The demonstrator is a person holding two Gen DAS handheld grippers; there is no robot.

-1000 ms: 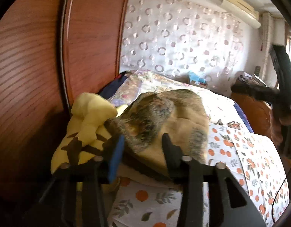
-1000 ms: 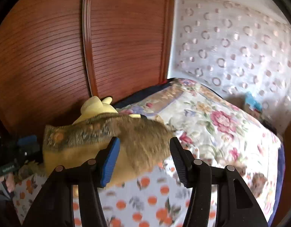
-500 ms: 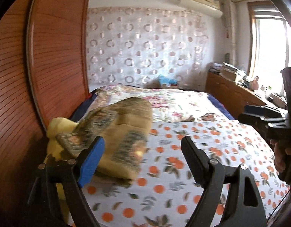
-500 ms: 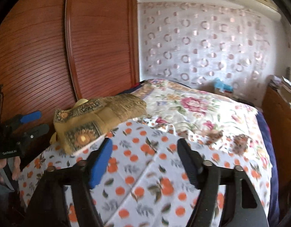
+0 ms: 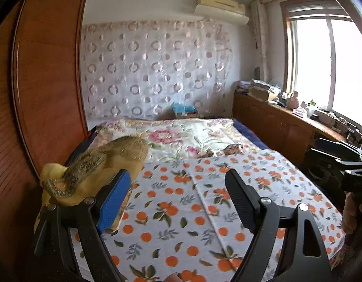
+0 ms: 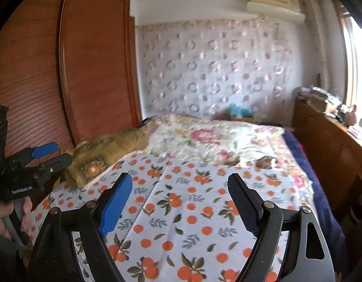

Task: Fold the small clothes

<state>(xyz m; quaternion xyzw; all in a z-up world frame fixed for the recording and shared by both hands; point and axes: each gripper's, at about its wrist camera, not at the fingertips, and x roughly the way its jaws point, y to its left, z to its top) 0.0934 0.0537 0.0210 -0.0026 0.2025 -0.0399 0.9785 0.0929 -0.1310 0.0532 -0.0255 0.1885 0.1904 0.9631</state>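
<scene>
A folded mustard-brown patterned garment (image 5: 103,164) lies at the bed's left edge on a yellow item (image 5: 50,171); it also shows in the right wrist view (image 6: 110,148). My left gripper (image 5: 178,185) is open and empty, above the orange-print sheet (image 5: 181,199), with the garment just beyond its left finger. My right gripper (image 6: 179,188) is open and empty over the same sheet (image 6: 192,199), to the right of the garment. Each gripper shows at the other view's edge.
A wooden wardrobe (image 5: 40,82) stands close on the left. A floral quilt (image 5: 181,136) covers the far half of the bed. A small patterned cloth (image 5: 235,148) lies on the quilt's edge. A cluttered wooden counter (image 5: 286,122) runs under the window on the right.
Both grippers have let go of the folded garment, opened wide and drawn back and up from it. The garment now rests at the bed's left edge.
</scene>
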